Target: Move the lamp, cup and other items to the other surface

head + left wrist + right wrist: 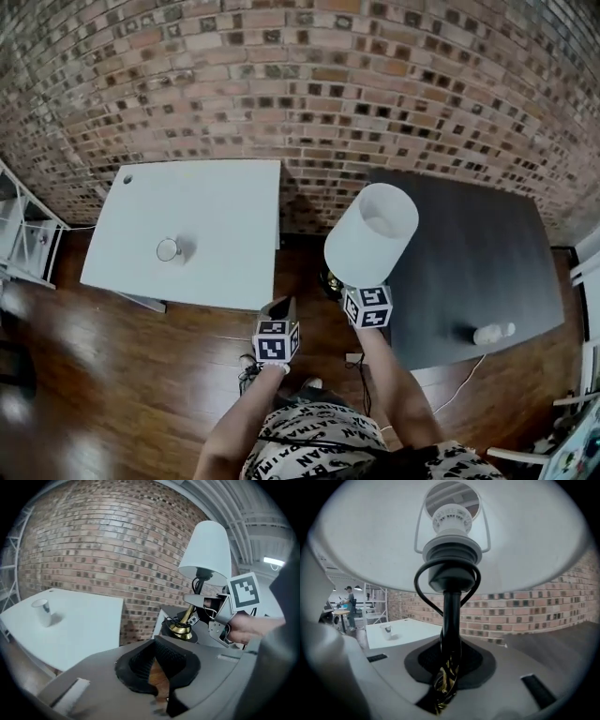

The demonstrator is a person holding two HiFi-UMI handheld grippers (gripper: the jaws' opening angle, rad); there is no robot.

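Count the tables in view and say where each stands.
2. The white table stands at left, holding a cup; the dark table stands at right, both against the brick wall.

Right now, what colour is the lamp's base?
Shiny brass gold. The lamp base shows best in the left gripper view.

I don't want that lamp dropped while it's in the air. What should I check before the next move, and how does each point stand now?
1. Right tongs shut on the lamp stem: ok.
2. Lamp near upright: ok.
3. Left tongs empty, slightly apart: ok.
4. Bare room on white table beside the cup: ok.
5. Bare room on dark table behind the small white item: ok.
6. Black cord free of snags: cannot tell.
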